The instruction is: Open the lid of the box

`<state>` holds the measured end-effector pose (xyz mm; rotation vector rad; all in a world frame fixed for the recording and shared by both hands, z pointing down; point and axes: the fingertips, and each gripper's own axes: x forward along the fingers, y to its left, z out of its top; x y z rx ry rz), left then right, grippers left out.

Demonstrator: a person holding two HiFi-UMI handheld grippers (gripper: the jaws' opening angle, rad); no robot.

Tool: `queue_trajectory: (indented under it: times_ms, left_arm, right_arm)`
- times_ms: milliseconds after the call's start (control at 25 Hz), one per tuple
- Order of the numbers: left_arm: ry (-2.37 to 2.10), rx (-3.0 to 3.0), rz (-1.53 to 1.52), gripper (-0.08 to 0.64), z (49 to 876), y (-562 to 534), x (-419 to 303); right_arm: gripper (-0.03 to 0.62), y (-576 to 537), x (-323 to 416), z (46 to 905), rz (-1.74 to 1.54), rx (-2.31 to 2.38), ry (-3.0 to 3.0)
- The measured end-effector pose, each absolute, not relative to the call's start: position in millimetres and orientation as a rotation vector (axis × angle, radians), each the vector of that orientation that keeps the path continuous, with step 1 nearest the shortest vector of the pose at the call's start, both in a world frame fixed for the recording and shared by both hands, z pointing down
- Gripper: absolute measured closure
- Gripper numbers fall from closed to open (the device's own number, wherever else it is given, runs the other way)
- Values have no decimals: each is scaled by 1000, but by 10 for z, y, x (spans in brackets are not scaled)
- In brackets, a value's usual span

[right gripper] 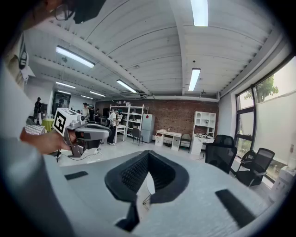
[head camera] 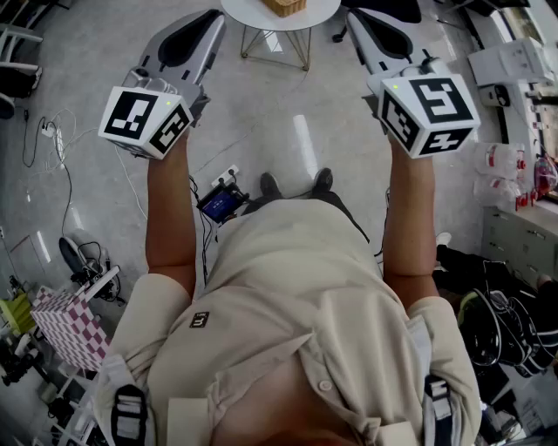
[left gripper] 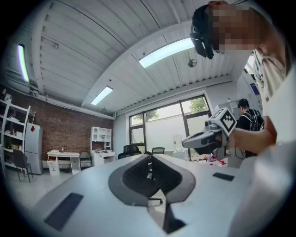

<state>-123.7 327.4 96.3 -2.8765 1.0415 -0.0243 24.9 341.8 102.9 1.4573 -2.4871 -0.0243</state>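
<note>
Hovering side by side above the floor (head camera: pixel 288 131), the left tongs (head camera: pixel 212 19) and right tongs (head camera: pixel 356 17) are clenched on nothing; the box (head camera: pixel 285 6) sits on the far round desk (head camera: pixel 255 16), apart from both.

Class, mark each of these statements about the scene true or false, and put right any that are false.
1. The left gripper and the right gripper have nothing between their jaws. True.
2. The right gripper's jaws stand wide apart. False: they are together.
3. A round white table stands ahead of the person, with a light brown box on it. True.
4. The left gripper rests on the box's lid. False: it is held up in the air, apart from the box.
</note>
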Motion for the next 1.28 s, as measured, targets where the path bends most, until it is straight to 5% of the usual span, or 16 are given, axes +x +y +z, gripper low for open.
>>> queue_trajectory:
  times_ms: [1280]
  left_arm:
    - [996, -2915, -39, 538, 1160, 2879, -1041]
  right_arm:
    - [600, 2953, 438, 1143, 73, 1459, -2547]
